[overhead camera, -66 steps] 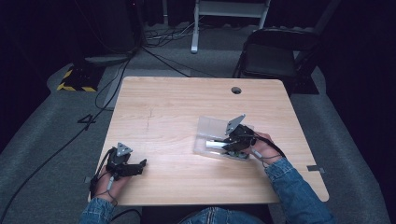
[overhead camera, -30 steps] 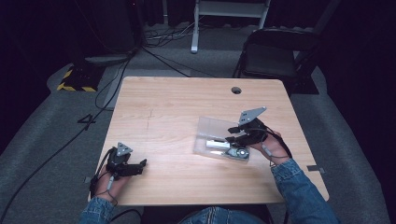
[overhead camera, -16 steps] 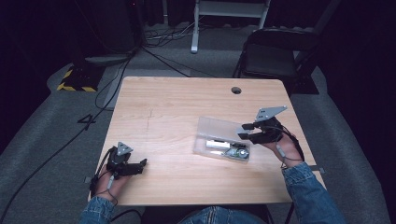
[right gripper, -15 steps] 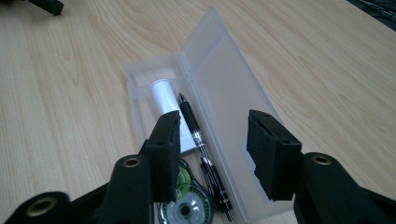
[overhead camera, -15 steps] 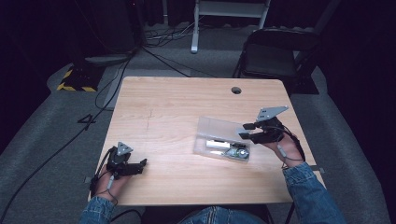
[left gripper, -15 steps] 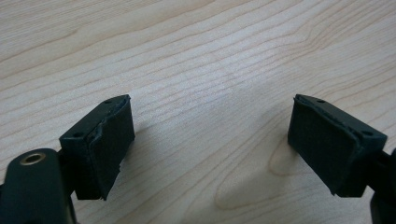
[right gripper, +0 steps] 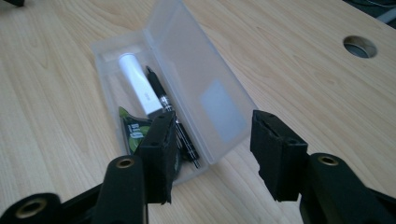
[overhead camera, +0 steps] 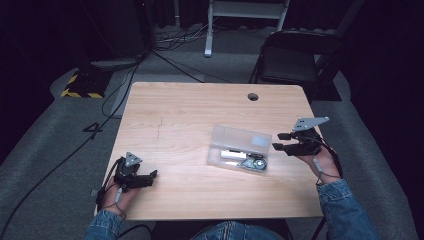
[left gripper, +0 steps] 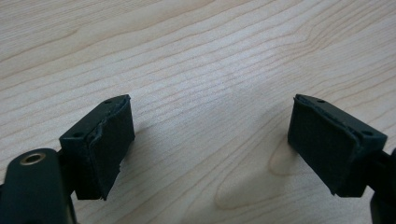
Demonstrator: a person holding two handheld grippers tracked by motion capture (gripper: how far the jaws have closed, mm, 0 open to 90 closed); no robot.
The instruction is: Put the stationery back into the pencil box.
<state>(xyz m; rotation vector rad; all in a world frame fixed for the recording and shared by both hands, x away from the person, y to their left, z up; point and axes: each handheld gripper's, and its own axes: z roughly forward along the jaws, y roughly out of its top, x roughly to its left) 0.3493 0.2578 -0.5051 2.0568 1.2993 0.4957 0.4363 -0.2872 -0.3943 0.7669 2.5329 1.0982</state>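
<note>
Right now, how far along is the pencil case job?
Done: the clear plastic case lies open on the table, lid tilted up, with a white tube, a black pen and a green packet inside. In hand: nothing. The right gripper sits beside the case, its jaws just opening with nothing between them. The left gripper rests open, apart from the case. Left: likely closing the lid or handling the contents.

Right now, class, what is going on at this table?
A person sits at a wooden table with a tool in each hand. The right tool has just been opening, nothing between its jaws, beside a clear plastic case whose lid stands open, showing pens inside. The left tool rests open on bare wood.
</note>
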